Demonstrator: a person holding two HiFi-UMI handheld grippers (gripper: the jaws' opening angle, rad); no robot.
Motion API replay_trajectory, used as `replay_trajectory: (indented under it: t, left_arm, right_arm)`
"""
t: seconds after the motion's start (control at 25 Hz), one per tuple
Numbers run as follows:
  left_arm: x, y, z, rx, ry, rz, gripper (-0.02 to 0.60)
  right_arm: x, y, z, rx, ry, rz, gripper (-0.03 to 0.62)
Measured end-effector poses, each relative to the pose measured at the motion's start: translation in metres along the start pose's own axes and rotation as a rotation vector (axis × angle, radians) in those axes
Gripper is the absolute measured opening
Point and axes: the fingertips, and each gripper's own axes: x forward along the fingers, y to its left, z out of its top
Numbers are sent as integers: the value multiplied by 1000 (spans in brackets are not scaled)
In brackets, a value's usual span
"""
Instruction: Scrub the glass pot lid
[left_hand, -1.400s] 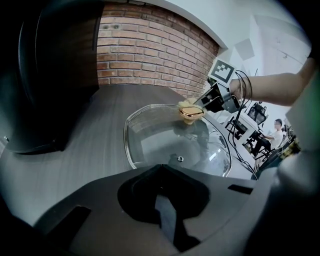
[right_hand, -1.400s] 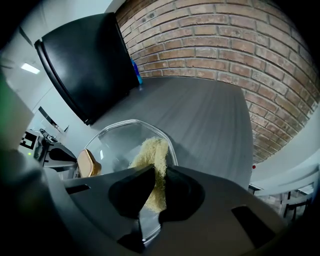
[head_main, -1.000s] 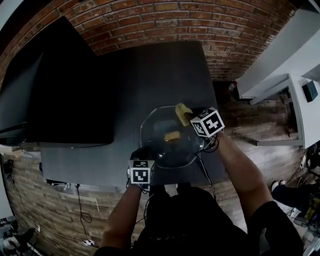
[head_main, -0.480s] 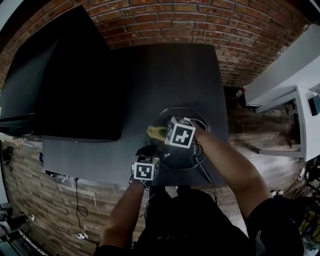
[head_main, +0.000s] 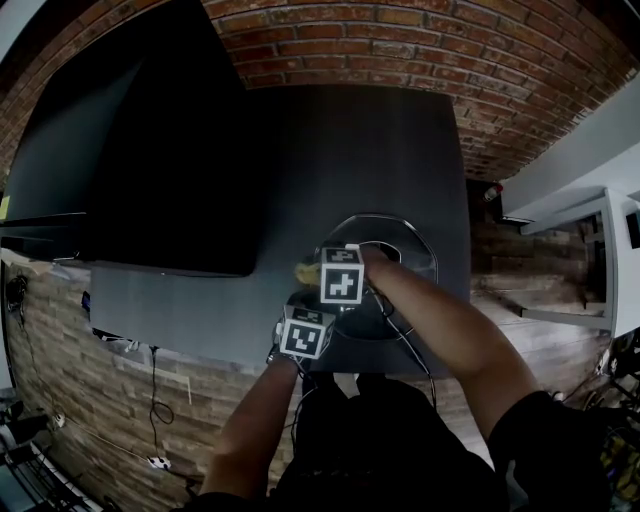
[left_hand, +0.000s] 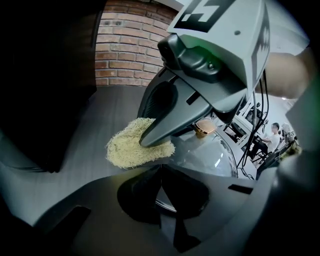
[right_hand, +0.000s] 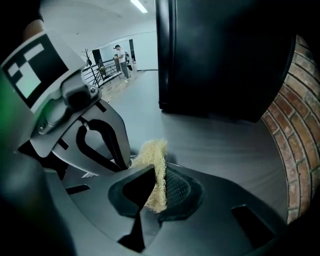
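Glass pot lid (head_main: 415, 262) lies dome up on the dark grey table (head_main: 330, 150), near the table's front edge, with a gold knob (left_hand: 204, 128) at its centre. Left gripper (left_hand: 162, 172): fingers closed together on the lid's near rim. Right gripper (right_hand: 150, 192): fingers clamped on a pale yellow fibrous scrub pad (right_hand: 156, 165), which is pressed flat at the lid's left edge just beyond the left gripper; the two grippers are close together.

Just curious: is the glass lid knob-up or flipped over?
Knob-up. In the left gripper view the gold knob sits atop the domed glass lid.
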Motion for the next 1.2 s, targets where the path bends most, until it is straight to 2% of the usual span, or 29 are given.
replay_trajectory:
  t: [0.16, 0.4, 0.6, 0.84, 1.0, 1.2]
  left_arm:
    - [0, 1, -1, 4, 4, -5, 34]
    - [0, 1, -1, 7, 3, 3, 34]
    - [0, 1, -1, -2, 4, 0, 34]
    - [-3, 5, 3, 23, -3, 21, 34]
    - [0, 5, 3, 19, -3, 23, 34]
    - [2, 5, -2, -7, 5, 16, 34]
  right_arm:
    - [7, -10, 2, 42, 1, -14, 51]
    - [4, -24, -11, 200, 40, -14, 52]
    - [-5, -51, -21, 331, 14, -61, 52]
    - [-6, -92, -70, 474, 16, -167, 52]
    - [-32, -98, -85, 562, 10, -176, 52]
    - [-43, -108, -125, 636, 19, -232, 51]
